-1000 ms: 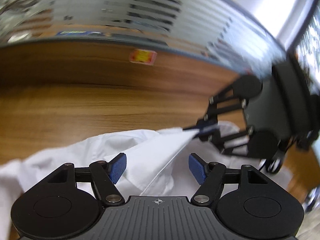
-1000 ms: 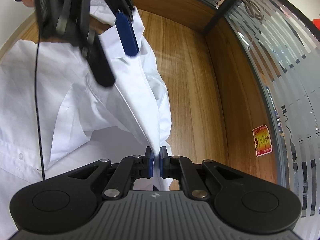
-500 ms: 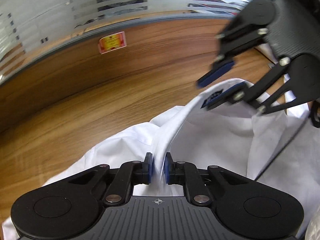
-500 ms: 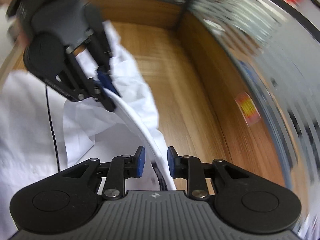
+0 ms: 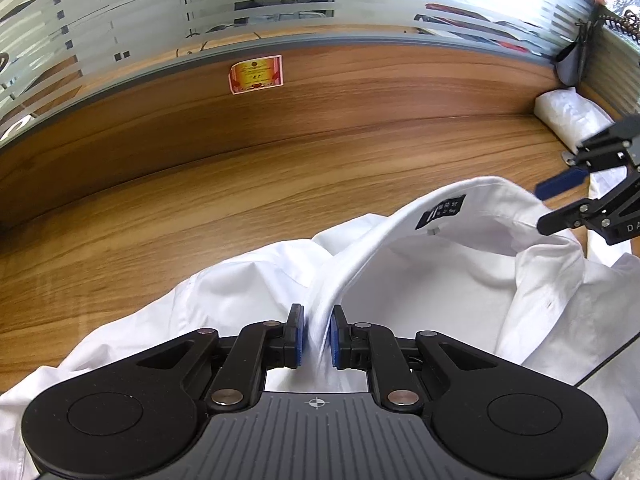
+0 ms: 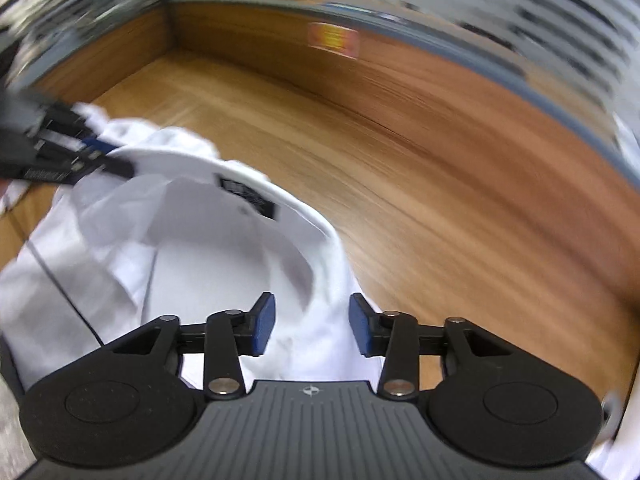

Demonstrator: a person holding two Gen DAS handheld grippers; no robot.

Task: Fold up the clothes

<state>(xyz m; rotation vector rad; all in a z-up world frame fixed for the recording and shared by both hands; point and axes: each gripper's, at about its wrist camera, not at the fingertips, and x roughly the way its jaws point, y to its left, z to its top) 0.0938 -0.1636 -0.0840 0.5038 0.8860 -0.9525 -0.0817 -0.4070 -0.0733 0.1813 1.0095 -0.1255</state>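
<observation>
Left gripper (image 5: 316, 338) clamps shirt (image 5: 440, 280) collar | right gripper (image 6: 312, 330) apparently apart, blurred

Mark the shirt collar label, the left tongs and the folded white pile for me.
collar label (image 5: 440, 212), left wrist view, middle of dark tag.
left tongs (image 5: 317, 337), left wrist view, between the tips.
folded white pile (image 5: 568, 116), left wrist view, top surface.

Bare wooden table (image 5: 248, 200) beyond shirt (image 5: 440, 280), walled by partition (image 5: 360, 80), possibly folded clothes (image 5: 568, 116) far right

Spread right gripper (image 6: 311, 330) astride shirt collar (image 6: 320, 248)
</observation>
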